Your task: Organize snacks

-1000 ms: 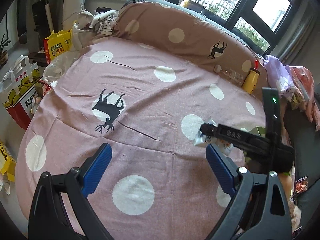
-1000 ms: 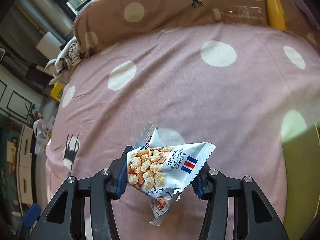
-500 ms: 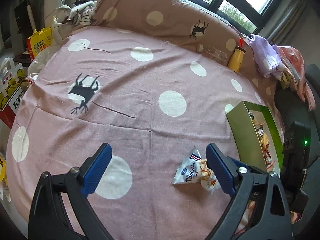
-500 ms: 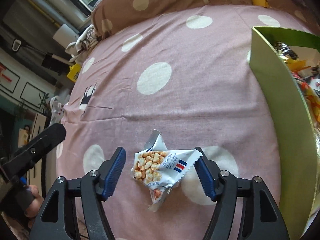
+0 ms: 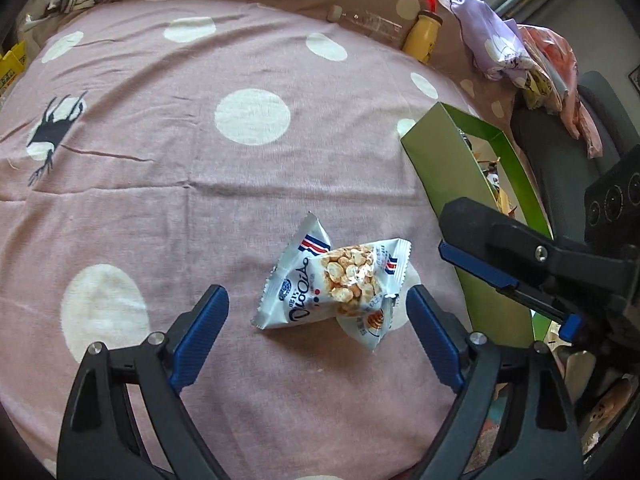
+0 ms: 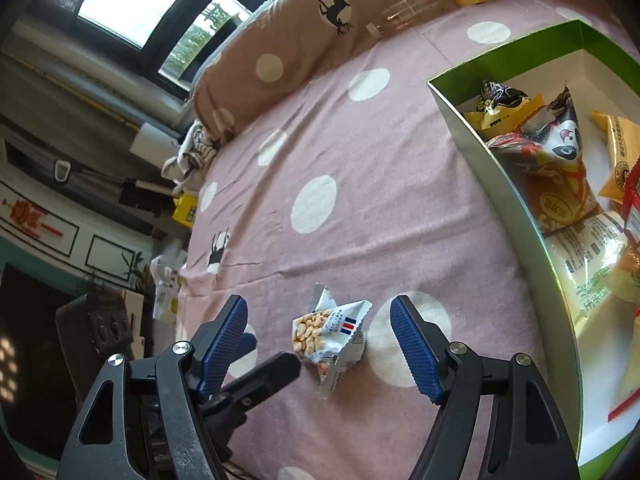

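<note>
Silver corn-snack packet (image 5: 334, 286) lies loose on my pink bedspread (image 5: 200, 200), between closing left tongs (image 5: 316, 336); right tongs (image 6: 320, 344) narrowing, gripping nothing.

Snack packet (image 5: 336, 284) on the bedspread: looping dark script, reads approx. "DiaoDiao"; uncertain. Small Chinese print beside its red-white-blue stripes, too small to read. Packets in the green box (image 6: 496, 184): Chinese chars, illegible. Nothing else readable.
</note>
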`<state>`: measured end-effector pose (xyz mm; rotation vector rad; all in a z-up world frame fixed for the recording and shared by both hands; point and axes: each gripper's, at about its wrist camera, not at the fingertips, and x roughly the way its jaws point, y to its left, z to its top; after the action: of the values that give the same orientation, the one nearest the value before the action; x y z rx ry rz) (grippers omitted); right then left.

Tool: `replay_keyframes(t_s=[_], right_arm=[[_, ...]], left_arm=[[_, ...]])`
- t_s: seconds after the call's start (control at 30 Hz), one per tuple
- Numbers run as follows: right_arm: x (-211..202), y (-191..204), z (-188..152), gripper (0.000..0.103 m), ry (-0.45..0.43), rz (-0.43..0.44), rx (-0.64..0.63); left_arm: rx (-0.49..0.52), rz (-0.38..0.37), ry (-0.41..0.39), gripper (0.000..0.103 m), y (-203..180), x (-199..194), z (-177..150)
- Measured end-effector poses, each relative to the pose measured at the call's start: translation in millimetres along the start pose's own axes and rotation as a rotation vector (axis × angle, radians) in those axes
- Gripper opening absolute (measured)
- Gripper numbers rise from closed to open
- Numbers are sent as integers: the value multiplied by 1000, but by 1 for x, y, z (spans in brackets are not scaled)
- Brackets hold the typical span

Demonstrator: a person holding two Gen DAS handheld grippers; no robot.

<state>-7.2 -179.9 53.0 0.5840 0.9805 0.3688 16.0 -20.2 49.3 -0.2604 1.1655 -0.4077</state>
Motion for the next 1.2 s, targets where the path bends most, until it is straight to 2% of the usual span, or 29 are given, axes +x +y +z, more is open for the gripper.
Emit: replay_keyframes(t_s=[0.2, 0.3, 0.37, 0.5, 0.63, 0.8, 0.93, 1.03, 1.2], right_arm=[[23, -6, -3, 61, 74, -4, 17], [35, -10, -4, 58, 107, -30, 26], [43, -14, -5, 54, 135, -23, 46], [48, -15, -8, 52, 152, -10, 54], [41, -11, -10, 52, 140, 2, 40], [22, -2, -8, 52, 81, 9, 14], [-5, 3, -7, 52, 0, 33, -5], [-29, 7, -5, 52, -68, 53, -23], [-64, 10, -5, 52, -180, 8, -51]], left_arm=[[-55, -74, 71, 84, 3, 25, 3], [-30, -41, 56, 78, -3, 24, 2], [-13, -22, 62, 57, -7, 26, 0], [-4, 9, 56, 56, -9, 25, -1], [20, 14, 31, 50, -17, 19, -3], [90, 53, -53, 47, -40, 1, -3], [123, 24, -136, 42, -59, -21, 0], [155, 15, -185, 43, -77, -33, 1], [220, 4, -228, 43, -110, -39, 3]])
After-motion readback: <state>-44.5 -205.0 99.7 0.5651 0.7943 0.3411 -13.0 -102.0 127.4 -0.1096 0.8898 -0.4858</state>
